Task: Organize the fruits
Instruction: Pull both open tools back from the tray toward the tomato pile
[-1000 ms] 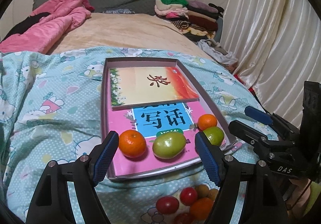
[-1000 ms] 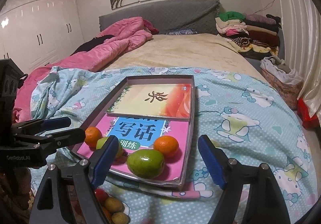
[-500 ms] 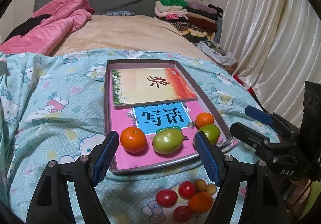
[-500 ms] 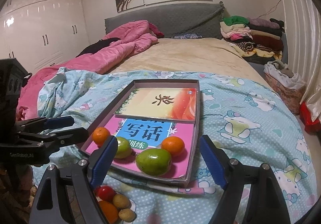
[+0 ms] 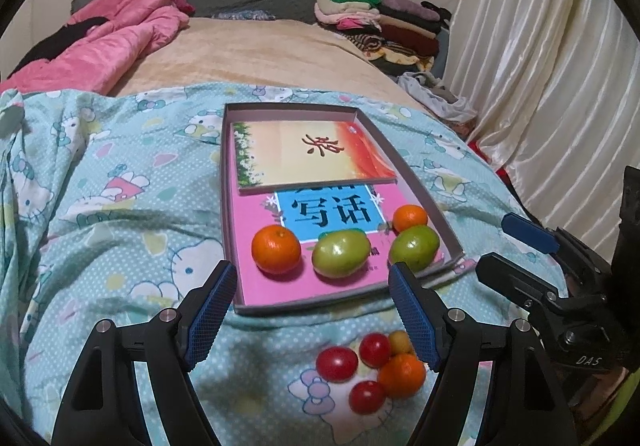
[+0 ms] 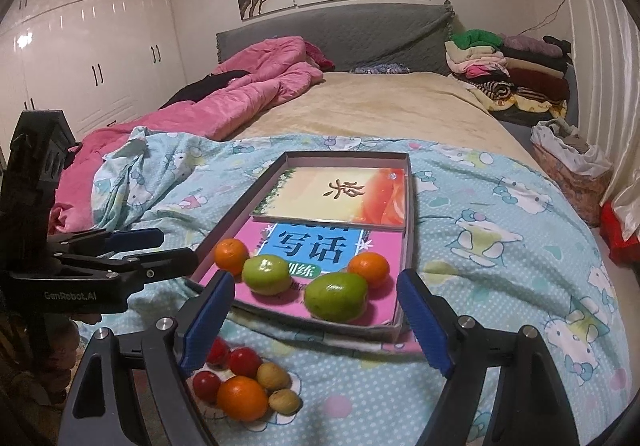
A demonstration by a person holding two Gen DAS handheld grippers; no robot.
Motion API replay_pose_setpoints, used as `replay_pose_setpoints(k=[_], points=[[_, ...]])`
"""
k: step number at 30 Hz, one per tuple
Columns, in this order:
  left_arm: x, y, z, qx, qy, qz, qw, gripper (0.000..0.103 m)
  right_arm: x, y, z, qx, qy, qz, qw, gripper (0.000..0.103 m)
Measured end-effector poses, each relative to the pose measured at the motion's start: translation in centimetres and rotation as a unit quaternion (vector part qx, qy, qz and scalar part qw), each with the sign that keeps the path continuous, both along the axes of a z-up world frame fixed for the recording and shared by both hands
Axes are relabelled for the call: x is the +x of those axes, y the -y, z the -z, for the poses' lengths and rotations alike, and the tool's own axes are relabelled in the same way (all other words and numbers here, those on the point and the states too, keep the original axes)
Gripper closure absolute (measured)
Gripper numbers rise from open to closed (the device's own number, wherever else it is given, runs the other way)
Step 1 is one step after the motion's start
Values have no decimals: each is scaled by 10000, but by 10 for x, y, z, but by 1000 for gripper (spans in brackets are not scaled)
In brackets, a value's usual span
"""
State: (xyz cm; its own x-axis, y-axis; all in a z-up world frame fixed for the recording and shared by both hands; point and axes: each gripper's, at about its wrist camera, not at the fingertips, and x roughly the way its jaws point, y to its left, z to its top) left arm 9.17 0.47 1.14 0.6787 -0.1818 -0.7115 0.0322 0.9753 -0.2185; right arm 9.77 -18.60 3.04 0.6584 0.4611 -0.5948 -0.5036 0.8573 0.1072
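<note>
A shallow grey tray (image 5: 225, 182) (image 6: 240, 211) lies on the bed with two books in it. On the pink book sit two oranges (image 5: 276, 249) (image 6: 369, 269) and two green fruits (image 5: 341, 253) (image 6: 336, 296). In front of the tray, a pile of small fruit (image 5: 372, 366) (image 6: 244, 382) rests on the sheet: red tomatoes, an orange and yellowish ones. My left gripper (image 5: 310, 269) (image 6: 178, 245) hovers open above the tray's near edge, holding nothing. To its right, my right gripper (image 6: 315, 277) (image 5: 493, 242) is open and empty too.
A blue cartoon-print sheet (image 5: 120, 206) covers the near bed. A pink quilt (image 6: 248, 94) is bunched at the far left, and folded clothes (image 6: 508, 66) are stacked at the far right. White curtains (image 5: 540, 66) hang on the right, and wardrobes (image 6: 88, 58) stand on the left.
Both views have drawn back a little from the tray, so the pile of small fruit shows more fully. Both grippers stay open and empty.
</note>
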Motion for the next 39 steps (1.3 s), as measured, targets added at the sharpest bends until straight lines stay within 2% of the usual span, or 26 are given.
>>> replay_pose_setpoints(k=[9,32,39], points=[[-11,2,4,143,-86,37,9999,24,-13,-9,0,-80,-111,-171,9998,20],[-18,4,8,147,-305,134,9993,24,-30,-15,10,-388,-311,-526,9974,20],[-23,5,11,120,-439,228,9987,24,-35,-21,15,-507,-486,-809,9942,20]])
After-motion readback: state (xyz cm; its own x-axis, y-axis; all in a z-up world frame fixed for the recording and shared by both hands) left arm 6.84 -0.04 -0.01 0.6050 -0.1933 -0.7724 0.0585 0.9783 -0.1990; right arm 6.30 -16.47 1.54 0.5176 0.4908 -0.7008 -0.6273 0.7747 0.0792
